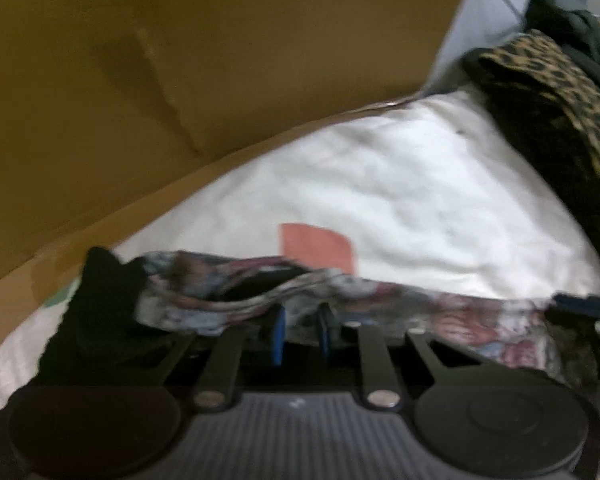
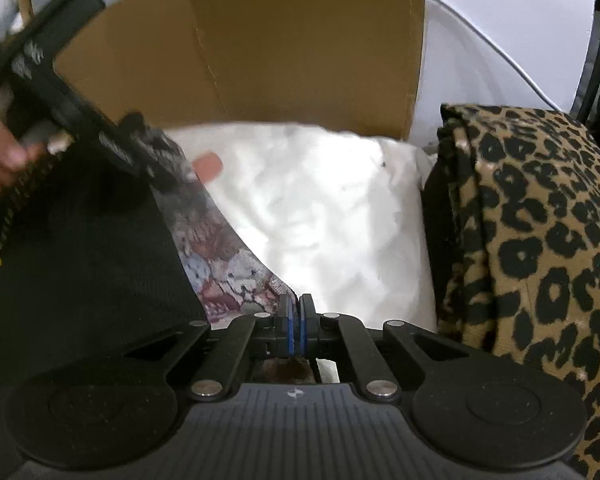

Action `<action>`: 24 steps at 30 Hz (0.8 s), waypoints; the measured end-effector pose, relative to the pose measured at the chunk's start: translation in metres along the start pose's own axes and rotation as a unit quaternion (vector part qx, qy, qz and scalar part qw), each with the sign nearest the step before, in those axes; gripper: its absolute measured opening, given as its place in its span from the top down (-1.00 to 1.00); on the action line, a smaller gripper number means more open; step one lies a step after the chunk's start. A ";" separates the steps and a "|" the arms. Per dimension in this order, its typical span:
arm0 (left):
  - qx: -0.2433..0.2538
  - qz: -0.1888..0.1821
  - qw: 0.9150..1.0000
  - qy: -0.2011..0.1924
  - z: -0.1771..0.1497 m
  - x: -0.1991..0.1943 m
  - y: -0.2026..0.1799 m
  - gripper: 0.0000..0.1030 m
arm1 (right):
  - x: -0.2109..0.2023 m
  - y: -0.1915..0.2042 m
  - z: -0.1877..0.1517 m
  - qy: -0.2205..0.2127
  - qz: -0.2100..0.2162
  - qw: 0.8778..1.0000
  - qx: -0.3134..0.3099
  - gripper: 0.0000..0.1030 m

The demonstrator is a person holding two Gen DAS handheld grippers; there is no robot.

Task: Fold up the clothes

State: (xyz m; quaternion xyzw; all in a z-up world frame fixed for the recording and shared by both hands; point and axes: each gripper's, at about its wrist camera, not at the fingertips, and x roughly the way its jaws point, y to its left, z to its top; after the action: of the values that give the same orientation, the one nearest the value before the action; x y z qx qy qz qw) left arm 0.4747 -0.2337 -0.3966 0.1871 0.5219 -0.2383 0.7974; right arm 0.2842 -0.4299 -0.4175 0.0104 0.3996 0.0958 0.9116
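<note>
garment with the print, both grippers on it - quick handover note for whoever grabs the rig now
Right gripper: shut on the printed garment's edge.
Left gripper: jaws slightly apart with the same edge between them; grip unclear.
Garment is stretched between the two above the white sheet, cardboard box behind, leopard cloth at right.
Done: edge picked up.
Left: make the folds, lay it down.

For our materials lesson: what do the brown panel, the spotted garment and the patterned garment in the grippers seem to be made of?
Brown panel: corrugated cardboard, matte, with a scored fold line.
Spotted garment: soft woven or knit fabric, printed leopard pattern, draping in folds.
Patterned garment: apparently knit, with a stitch-like texture; blur leaves it open.
</note>
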 end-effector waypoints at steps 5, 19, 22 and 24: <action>0.001 0.023 1.000 0.000 0.002 0.009 0.005 0.70 | -0.016 -0.006 -0.005 -0.011 0.004 1.000 0.028 0.90; 0.011 0.008 1.000 0.009 0.015 -0.005 0.001 0.71 | -0.065 -0.007 -0.048 -0.028 0.014 0.998 0.054 0.85; 0.014 -0.015 1.000 0.008 0.012 -0.006 -0.004 0.71 | -0.053 -0.016 -0.056 -0.005 -0.009 0.997 0.082 0.85; 0.017 -0.007 1.000 0.019 0.011 0.003 -0.007 0.68 | -0.045 -0.023 -0.061 0.013 -0.019 0.994 0.104 0.78</action>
State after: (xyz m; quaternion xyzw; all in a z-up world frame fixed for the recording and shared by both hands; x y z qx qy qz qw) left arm 0.4799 -0.2464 -0.3958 0.2018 0.5337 -0.2493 0.7825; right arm 0.2143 -0.4646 -0.4285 0.0966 0.4192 0.0360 0.9020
